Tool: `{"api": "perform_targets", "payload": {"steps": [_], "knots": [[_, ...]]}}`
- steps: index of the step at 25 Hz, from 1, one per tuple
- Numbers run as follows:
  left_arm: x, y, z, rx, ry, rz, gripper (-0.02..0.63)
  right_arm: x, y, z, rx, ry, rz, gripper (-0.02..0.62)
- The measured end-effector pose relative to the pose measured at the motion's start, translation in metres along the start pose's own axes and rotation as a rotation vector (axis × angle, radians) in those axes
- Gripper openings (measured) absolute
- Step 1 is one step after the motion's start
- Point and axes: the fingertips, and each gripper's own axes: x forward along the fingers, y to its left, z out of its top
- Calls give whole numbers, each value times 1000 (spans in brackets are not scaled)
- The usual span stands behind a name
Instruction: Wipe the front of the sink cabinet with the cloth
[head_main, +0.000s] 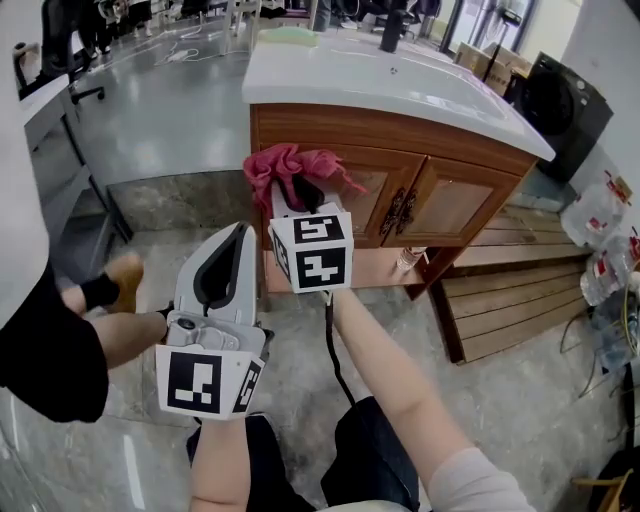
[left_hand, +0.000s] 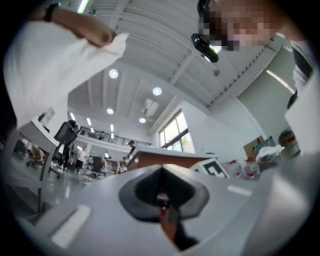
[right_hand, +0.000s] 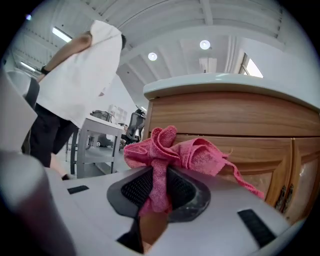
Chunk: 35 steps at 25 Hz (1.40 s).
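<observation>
Loosely bunched pink cloth, wood-grained cabinet

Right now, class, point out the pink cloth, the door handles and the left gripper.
pink cloth (right_hand: 197, 152), right gripper view, bunched folds.
door handles (head_main: 391, 214), head view, left handle.
left gripper (head_main: 235, 233), head view, its tip end.

The person is wearing dark trousers. The light-grey left gripper and right gripper are each bearing 1 black-and-white marker cube.
</observation>
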Motion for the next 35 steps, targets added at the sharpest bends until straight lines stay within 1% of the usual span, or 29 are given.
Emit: {"api": "perform_targets", "payload": {"steps": [4, 8, 11, 16, 19, 21, 26, 35], "knots": [[-2, 5, 0, 4, 4, 6, 6, 2, 9, 1, -37, -9, -15, 84], [-1, 5, -2, 3, 5, 7, 6, 3, 9, -7, -70, -14, -23, 84], [-1, 4, -3, 0, 4, 4, 6, 3, 11, -18, -71, -1, -24, 83], [1, 0, -1, -2, 4, -2, 6, 5, 13, -43, -67, 53, -15, 83], [0, -1, -1, -4, 2, -4, 6, 5, 13, -48, -73, 64, -7, 83], [0, -2, 0, -5, 0, -5, 6, 4, 11, -48, -58, 67, 3, 83], [1, -5, 0, -8, -1, -11, 6, -1, -13, -55, -35, 79, -35, 80], [4, -15, -1, -13, -4, -30, 6, -19, -59, -65, -28, 83, -108, 77]]}}
